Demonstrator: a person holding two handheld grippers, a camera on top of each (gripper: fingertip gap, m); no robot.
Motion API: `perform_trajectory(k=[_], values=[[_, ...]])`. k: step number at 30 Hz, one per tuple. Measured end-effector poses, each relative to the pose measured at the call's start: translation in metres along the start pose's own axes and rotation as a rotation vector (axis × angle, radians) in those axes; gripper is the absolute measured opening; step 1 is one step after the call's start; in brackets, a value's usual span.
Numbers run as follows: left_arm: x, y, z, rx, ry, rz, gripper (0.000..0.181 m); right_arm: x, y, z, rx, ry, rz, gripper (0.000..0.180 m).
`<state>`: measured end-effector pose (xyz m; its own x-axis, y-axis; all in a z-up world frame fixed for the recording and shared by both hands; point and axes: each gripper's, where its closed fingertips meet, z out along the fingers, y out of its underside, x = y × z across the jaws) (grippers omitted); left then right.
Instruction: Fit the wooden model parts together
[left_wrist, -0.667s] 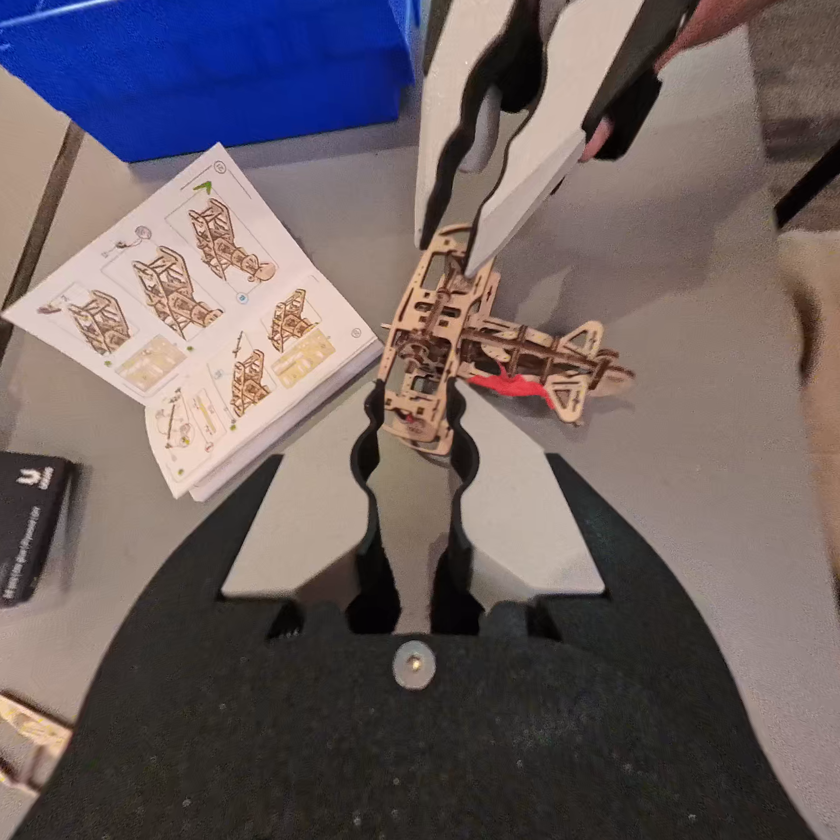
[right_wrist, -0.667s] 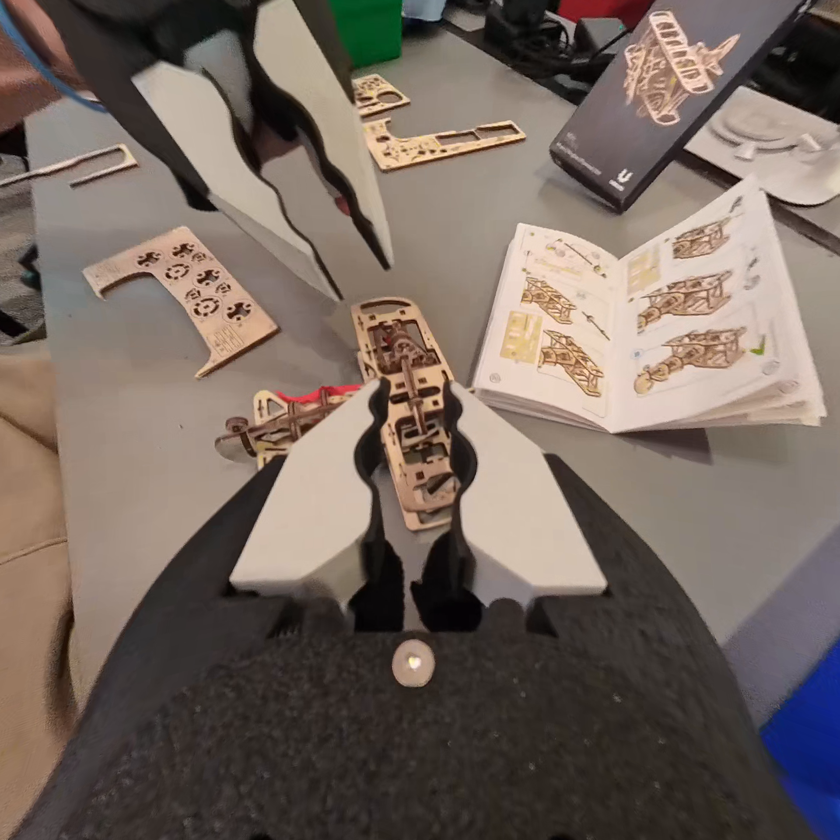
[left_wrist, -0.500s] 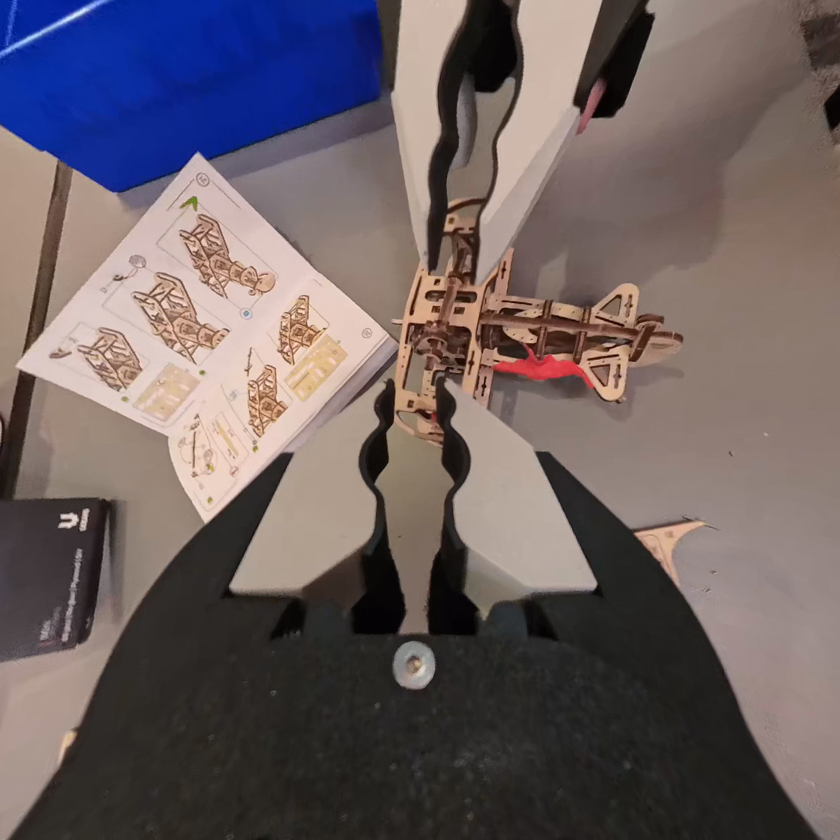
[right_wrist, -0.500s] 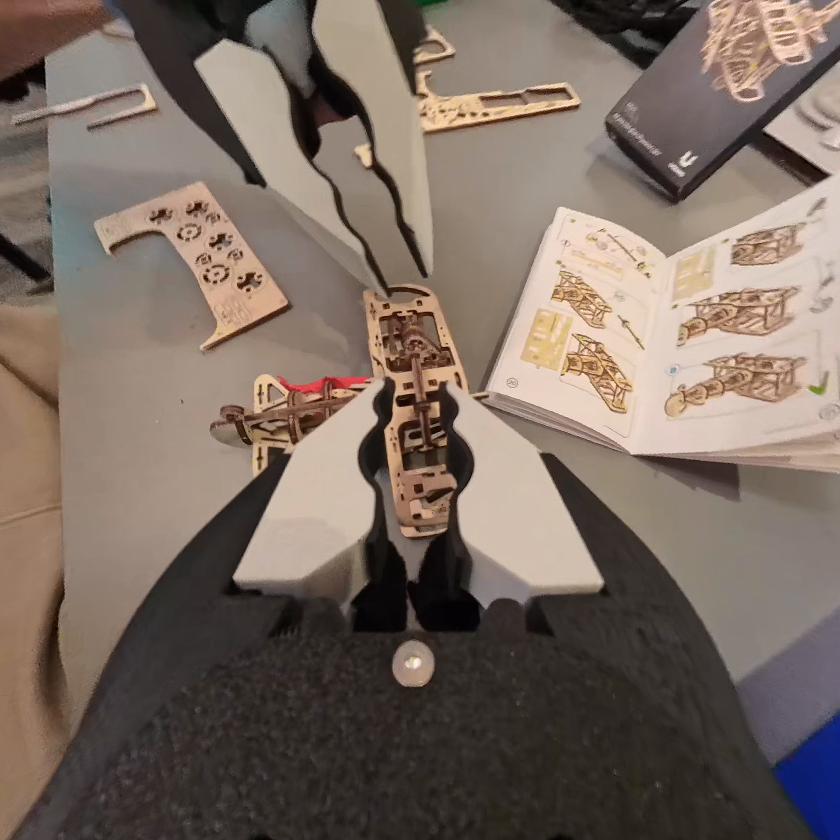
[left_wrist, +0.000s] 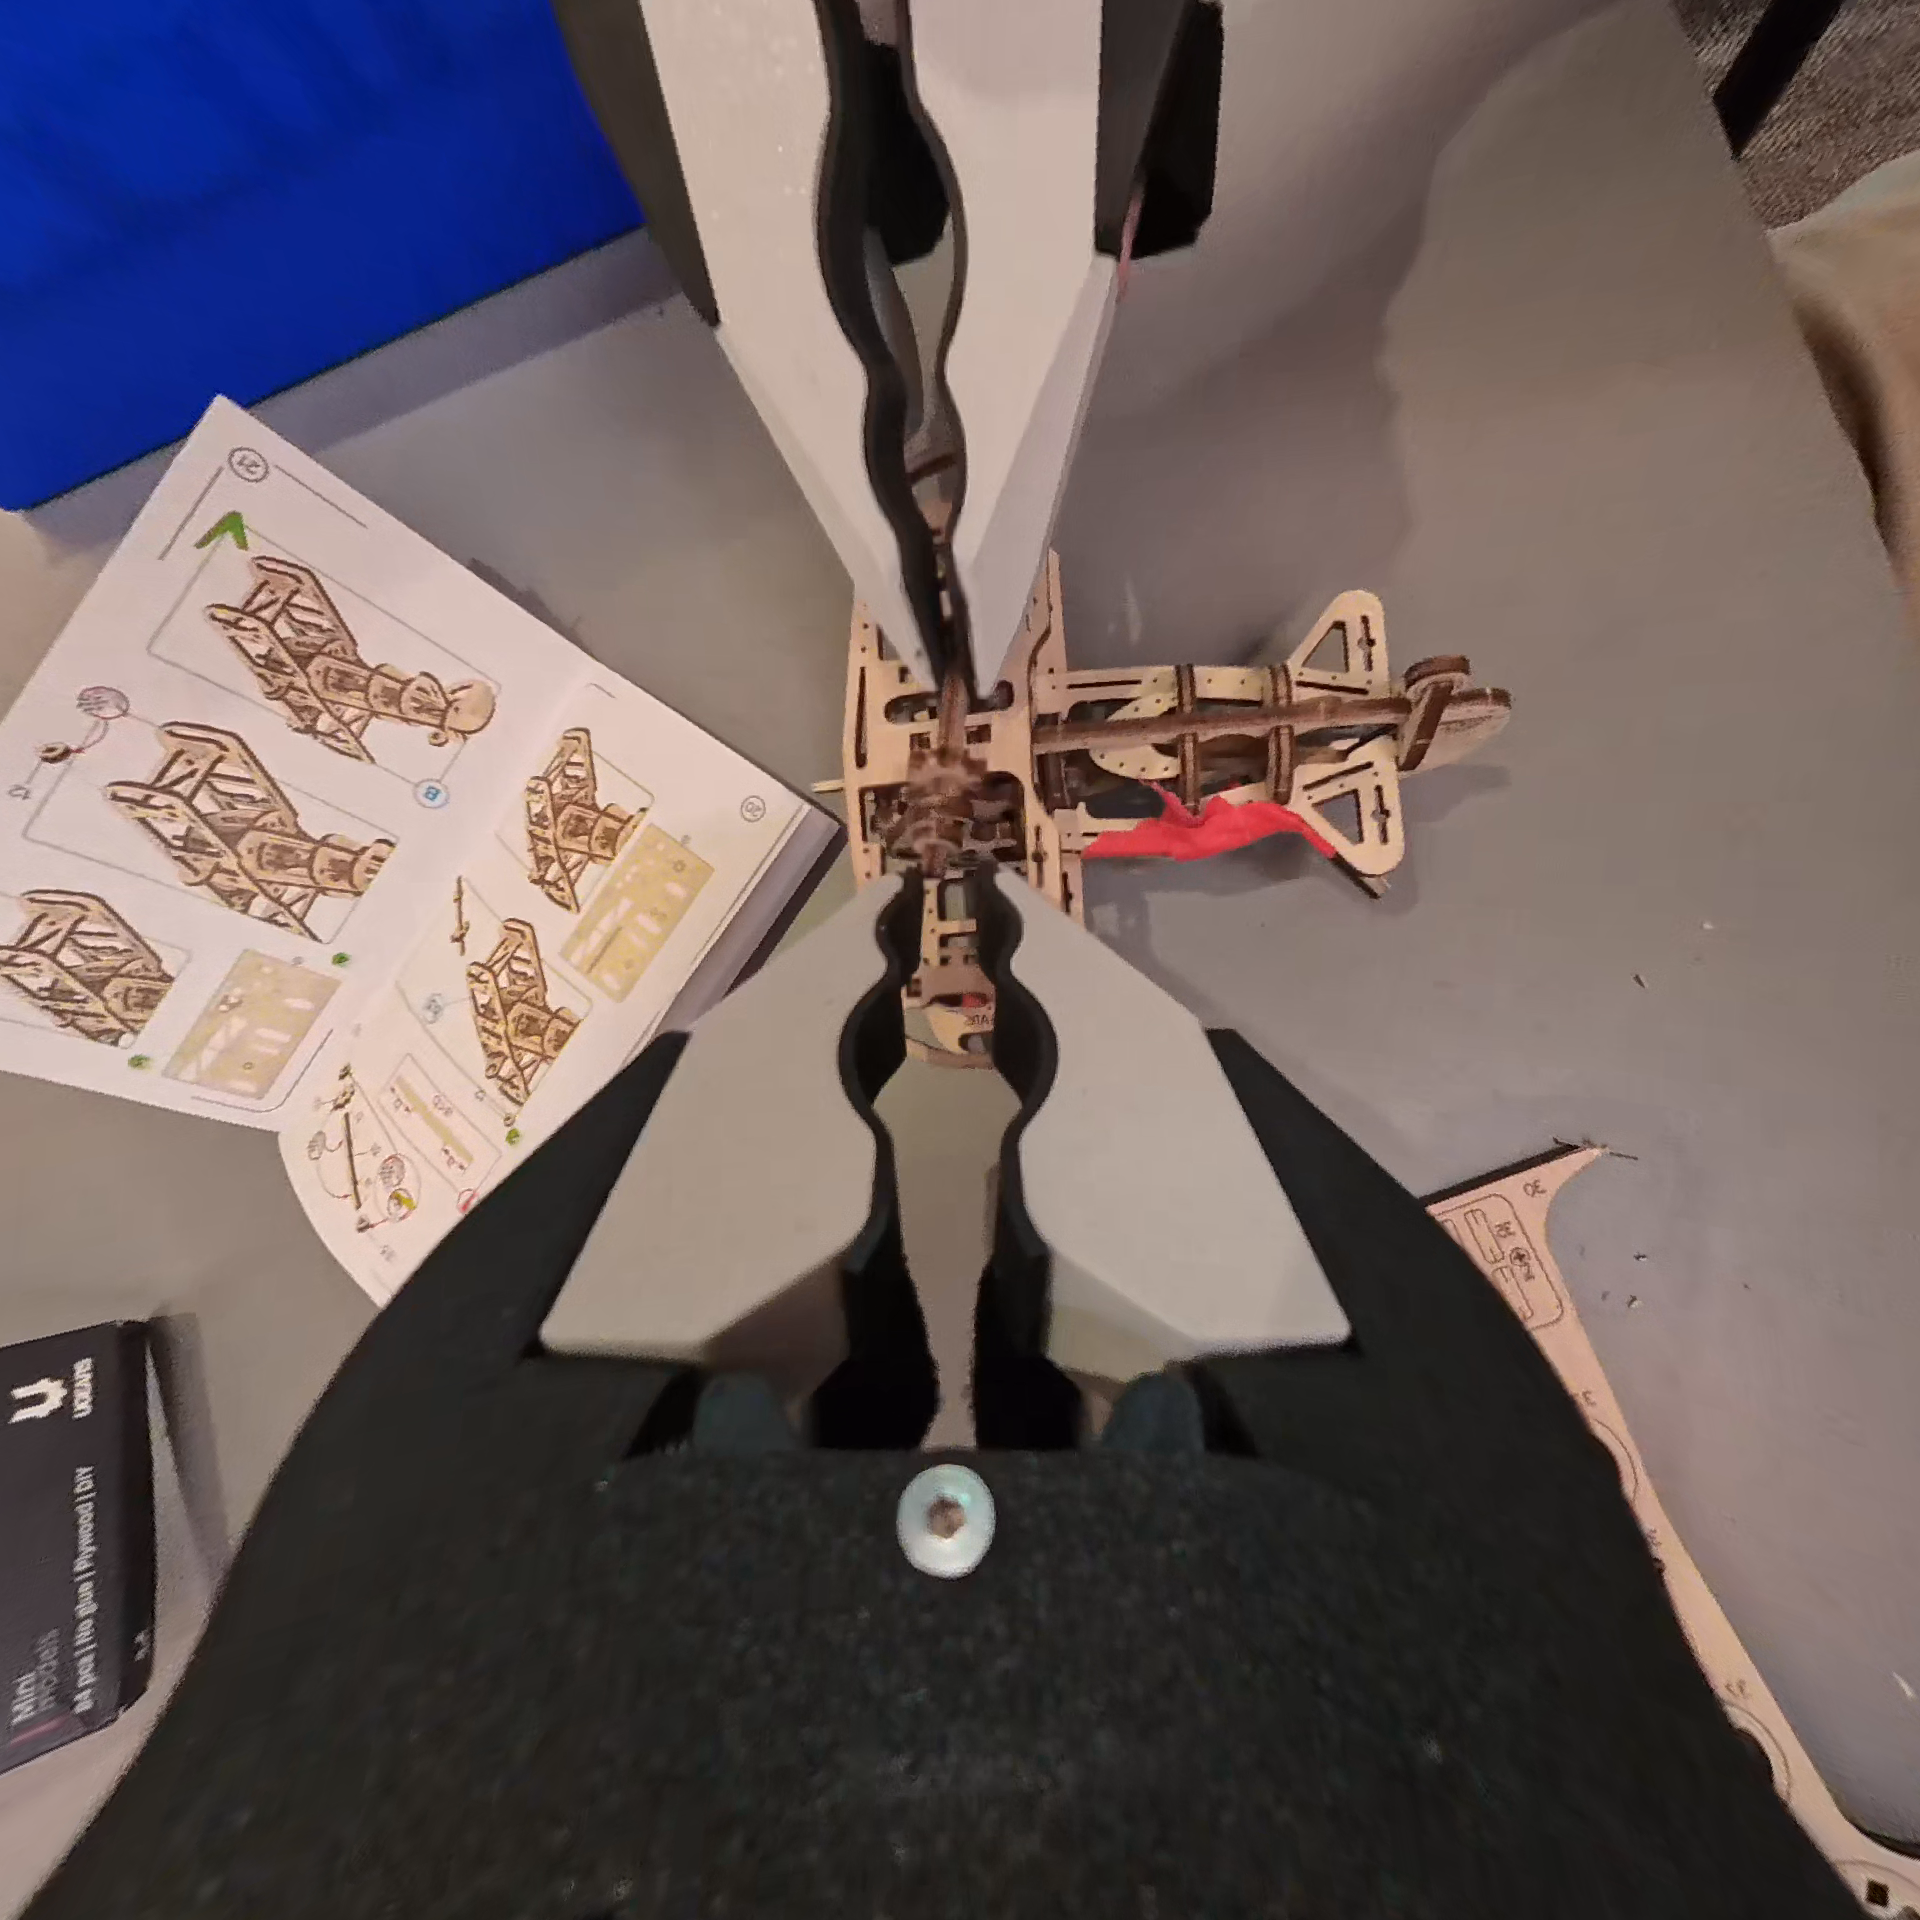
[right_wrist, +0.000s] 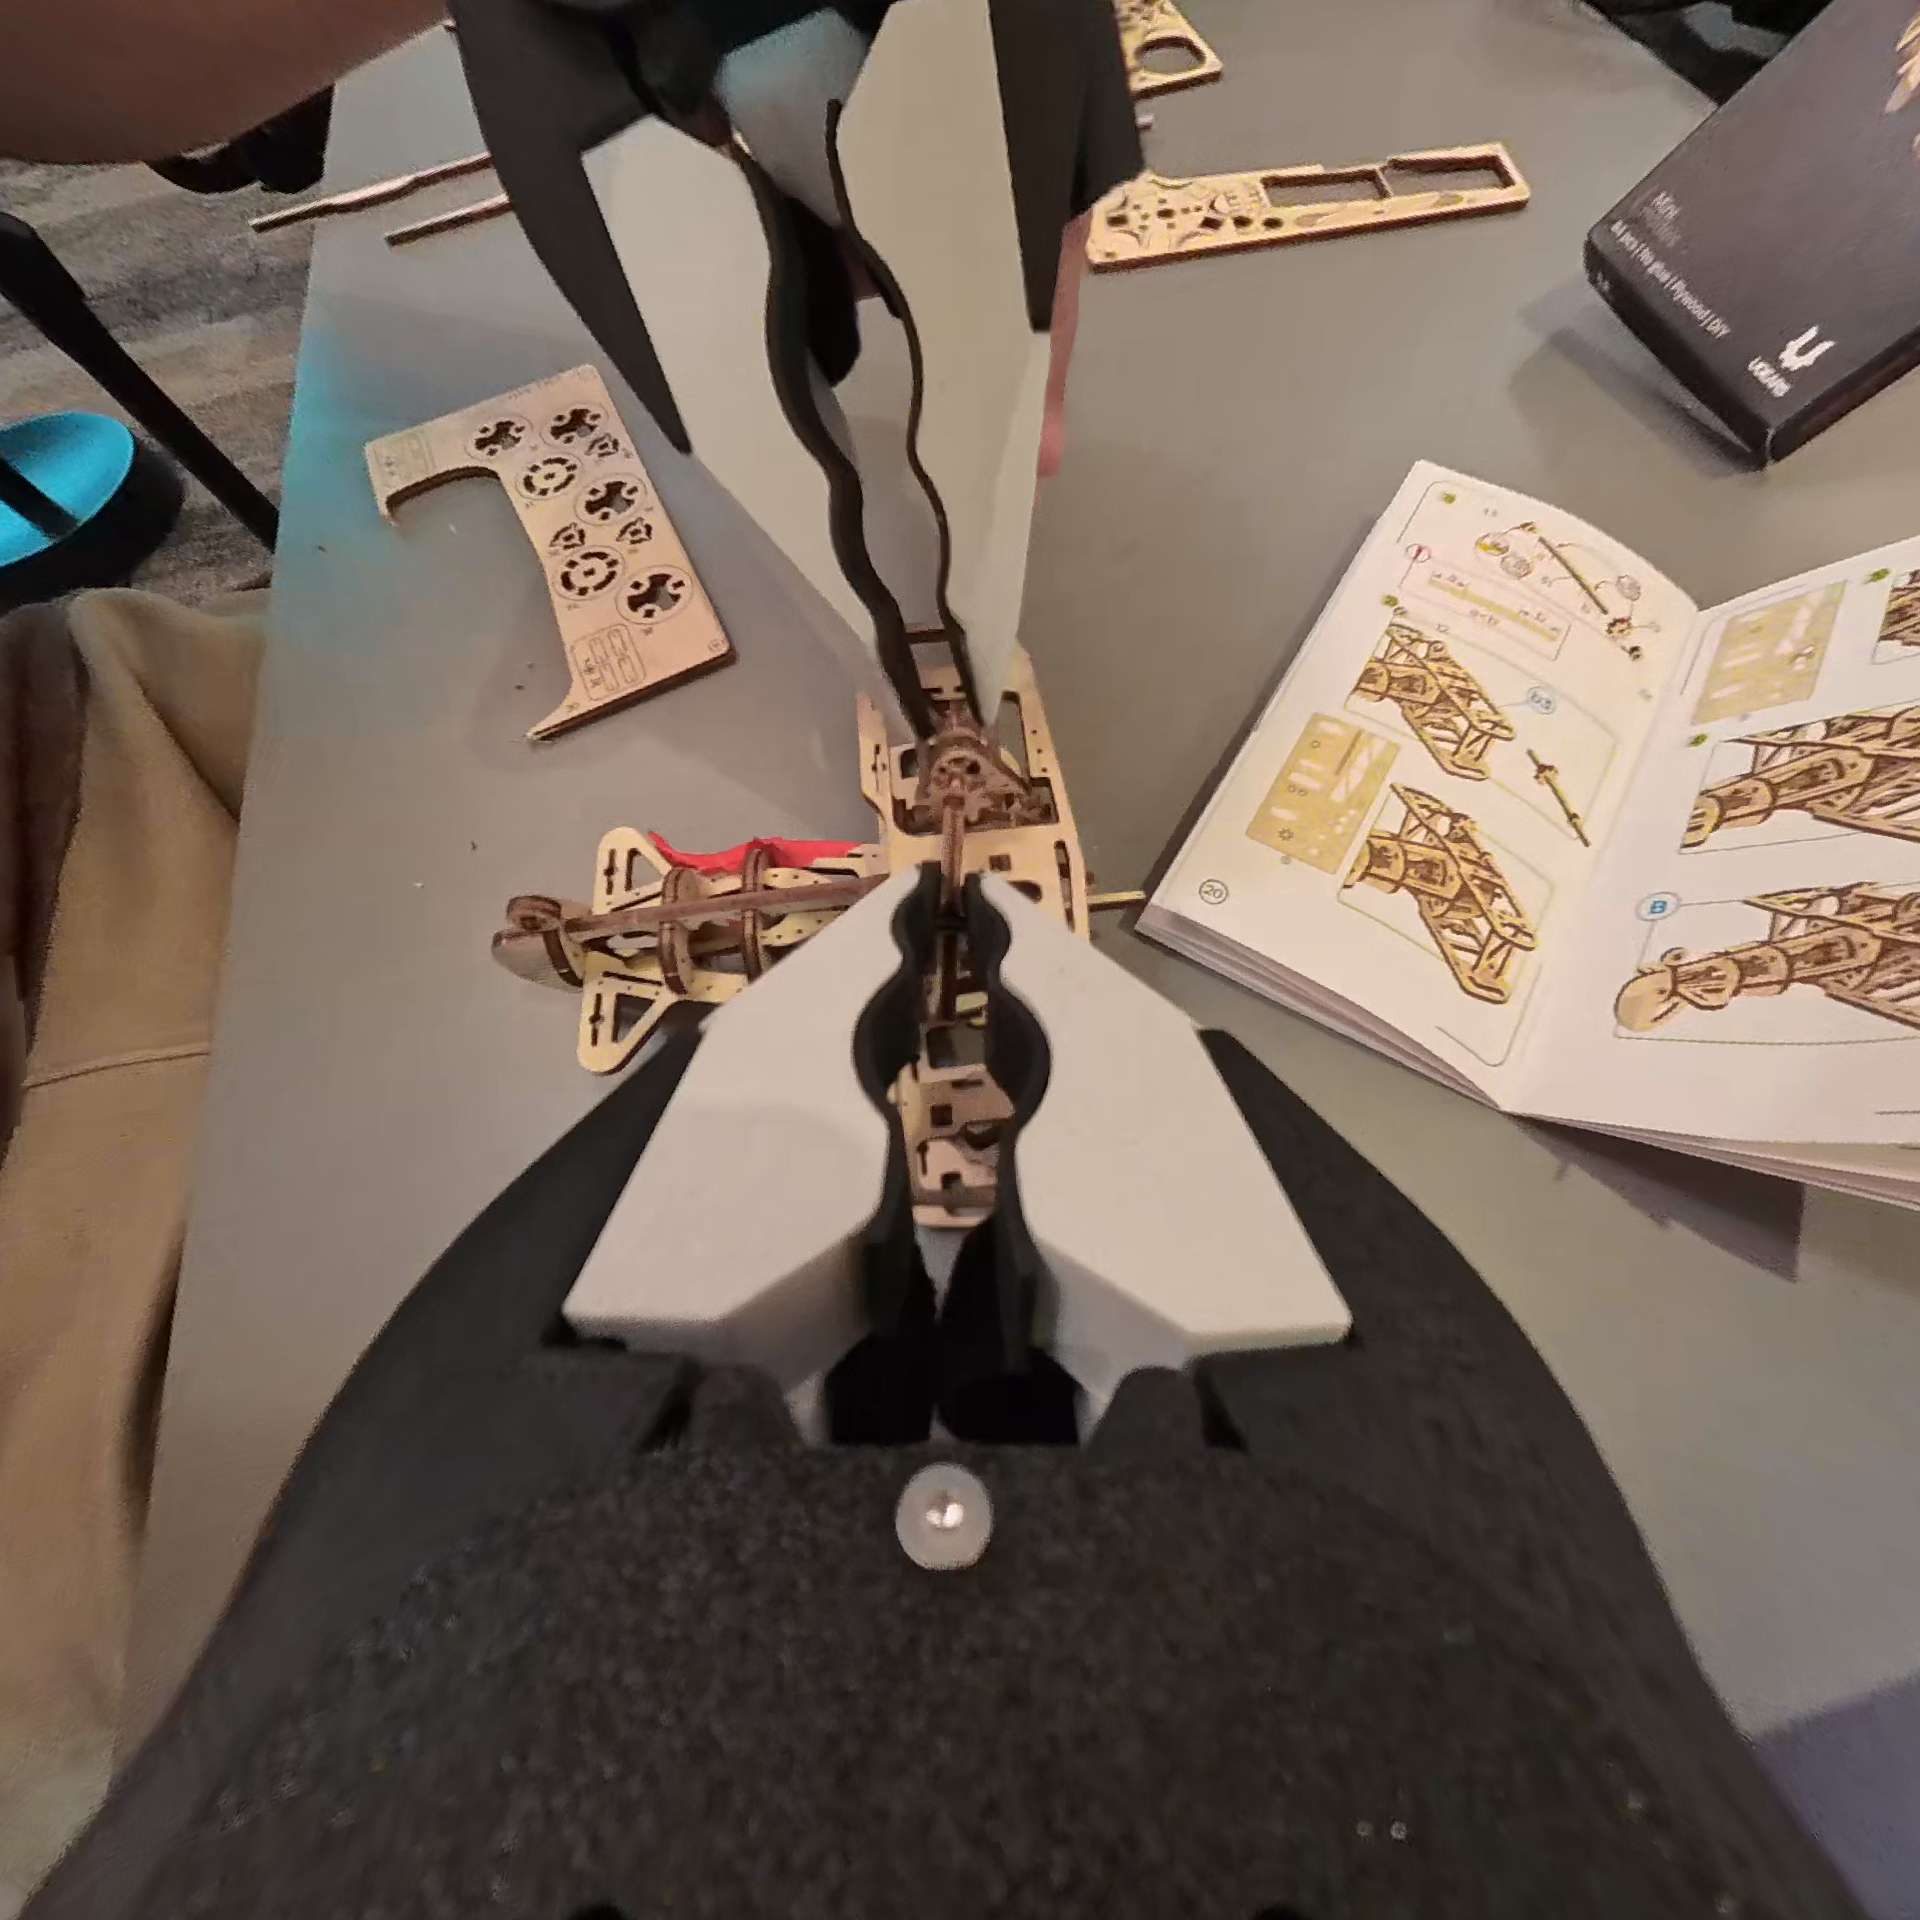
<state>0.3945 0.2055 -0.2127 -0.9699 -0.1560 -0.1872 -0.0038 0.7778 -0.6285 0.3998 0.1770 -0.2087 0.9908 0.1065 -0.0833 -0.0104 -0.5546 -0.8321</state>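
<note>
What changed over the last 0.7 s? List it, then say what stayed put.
Both grippers closed in on the wooden plane from opposite sides. The left gripper advanced until its tips reached the plane's middle; the right gripper came down from above to meet it there. Both narrowed, though neither grip is clearly shut. The plane, the booklet and the black box stayed on the table.

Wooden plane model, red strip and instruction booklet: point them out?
Wooden plane model (left_wrist: 1226, 717): left wrist view, fuselage frame.
Red strip (left_wrist: 1205, 831): left wrist view, its middle.
Instruction booklet (right_wrist: 1455, 790): right wrist view, left page.
</note>
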Motion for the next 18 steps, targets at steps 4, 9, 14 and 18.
perform_trajectory(k=[4,9,14,18], values=[[0.001,-0.003,0.001,0.004,-0.001,0.012,0.006,-0.002,0.003,-0.006,-0.05,-0.026,-0.027,0.002],[-0.002,-0.007,0.007,0.013,0.006,0.012,0.005,-0.002,0.007,-0.009,-0.105,-0.069,-0.024,0.001],[0.0,-0.009,0.011,0.033,0.015,0.023,0.0,0.0,0.01,-0.011,-0.113,-0.087,-0.009,0.001],[0.001,-0.013,0.01,0.058,0.004,0.033,0.003,-0.003,0.013,-0.012,-0.104,-0.098,-0.015,0.001]])
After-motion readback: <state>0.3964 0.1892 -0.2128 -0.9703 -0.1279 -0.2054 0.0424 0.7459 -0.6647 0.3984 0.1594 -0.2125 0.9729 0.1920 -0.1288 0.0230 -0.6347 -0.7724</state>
